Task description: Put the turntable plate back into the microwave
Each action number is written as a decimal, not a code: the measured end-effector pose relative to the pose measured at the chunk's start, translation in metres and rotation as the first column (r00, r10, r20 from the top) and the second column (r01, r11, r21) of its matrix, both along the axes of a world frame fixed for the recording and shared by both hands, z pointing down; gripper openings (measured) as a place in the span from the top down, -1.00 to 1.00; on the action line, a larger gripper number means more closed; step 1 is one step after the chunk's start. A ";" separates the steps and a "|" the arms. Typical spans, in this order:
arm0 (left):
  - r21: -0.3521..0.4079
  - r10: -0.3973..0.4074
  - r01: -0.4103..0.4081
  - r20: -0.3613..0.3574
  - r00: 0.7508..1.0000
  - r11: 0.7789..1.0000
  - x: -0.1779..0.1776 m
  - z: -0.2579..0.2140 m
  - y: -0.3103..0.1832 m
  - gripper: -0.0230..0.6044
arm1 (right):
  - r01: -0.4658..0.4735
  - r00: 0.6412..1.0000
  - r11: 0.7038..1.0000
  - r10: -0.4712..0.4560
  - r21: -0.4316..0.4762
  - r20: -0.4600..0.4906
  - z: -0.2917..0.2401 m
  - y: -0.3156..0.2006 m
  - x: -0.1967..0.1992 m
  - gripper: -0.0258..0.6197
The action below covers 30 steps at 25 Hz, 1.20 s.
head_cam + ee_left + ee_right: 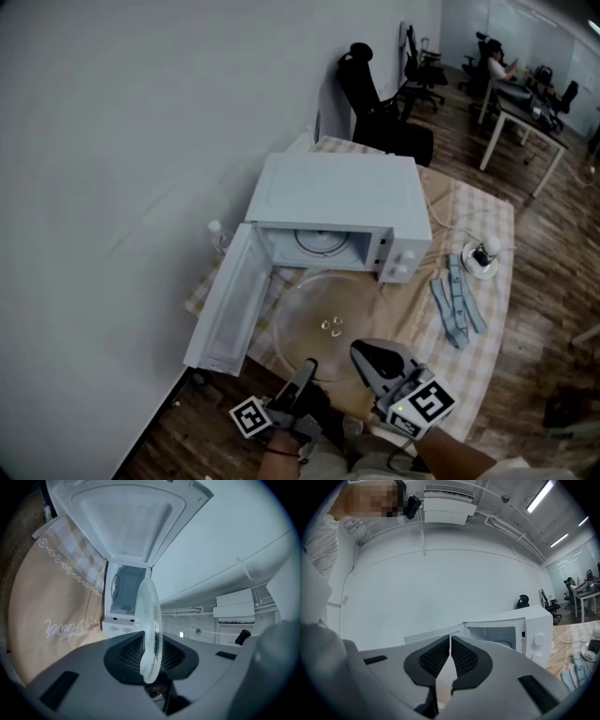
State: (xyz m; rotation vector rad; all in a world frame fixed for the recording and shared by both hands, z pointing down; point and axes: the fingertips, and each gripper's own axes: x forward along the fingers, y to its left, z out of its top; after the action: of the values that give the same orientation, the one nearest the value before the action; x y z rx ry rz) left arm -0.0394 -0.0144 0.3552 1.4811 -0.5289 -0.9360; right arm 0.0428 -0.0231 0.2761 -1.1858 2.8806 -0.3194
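The clear glass turntable plate (pixel 328 314) hangs level just in front of the white microwave (pixel 337 202), whose door (pixel 225 300) is swung wide to the left. My left gripper (pixel 307 367) is shut on the plate's near rim. In the left gripper view the plate (pixel 151 620) runs edge-on between the pads of that gripper (pixel 151 656), pointing at the open cavity (pixel 124 592). My right gripper (pixel 361 352) hovers by the plate's near right edge, shut with nothing in it. Its jaws (pixel 450 656) meet in the right gripper view, with the microwave (pixel 520 632) beyond.
A checked cloth (pixel 487 225) covers the table. Blue folded strips (pixel 457 309) and a small white device with a cord (pixel 480 258) lie right of the microwave. A clear bottle (pixel 217 234) stands behind the door. Black office chairs (pixel 380 103) sit beyond the table.
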 end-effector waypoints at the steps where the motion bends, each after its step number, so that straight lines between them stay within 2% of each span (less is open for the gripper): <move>1: 0.000 0.003 -0.003 0.002 1.000 1.000 0.001 0.003 -0.006 0.73 | -0.005 1.000 1.000 0.005 -0.001 -0.003 0.003 -0.005 0.001 0.81; 11: 0.011 0.004 -0.004 0.017 1.000 1.000 -0.006 0.021 -0.048 0.73 | -0.033 0.999 0.999 0.034 0.010 -0.025 0.028 -0.045 -0.006 0.81; 20: 0.016 0.014 -0.015 0.045 0.999 1.000 -0.016 0.047 -0.080 0.72 | 0.025 0.992 0.999 -0.019 0.045 -0.126 0.049 -0.072 -0.023 0.81; 27: 0.023 0.000 0.000 0.022 1.000 1.000 -0.020 0.059 -0.097 0.72 | 0.047 0.986 0.997 -0.037 0.059 -0.160 0.063 -0.082 -0.033 0.81; 30: 0.029 0.004 -0.004 0.029 1.000 1.000 -0.022 0.061 -0.104 0.72 | 0.054 0.979 0.996 -0.039 0.070 -0.202 0.068 -0.083 -0.034 0.81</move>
State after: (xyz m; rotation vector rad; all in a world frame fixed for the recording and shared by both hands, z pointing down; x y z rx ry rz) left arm -0.0618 -0.1183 0.4166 1.5230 -0.5355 -0.9237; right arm 0.0089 -0.1061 0.3446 -1.2050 3.0640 -0.0955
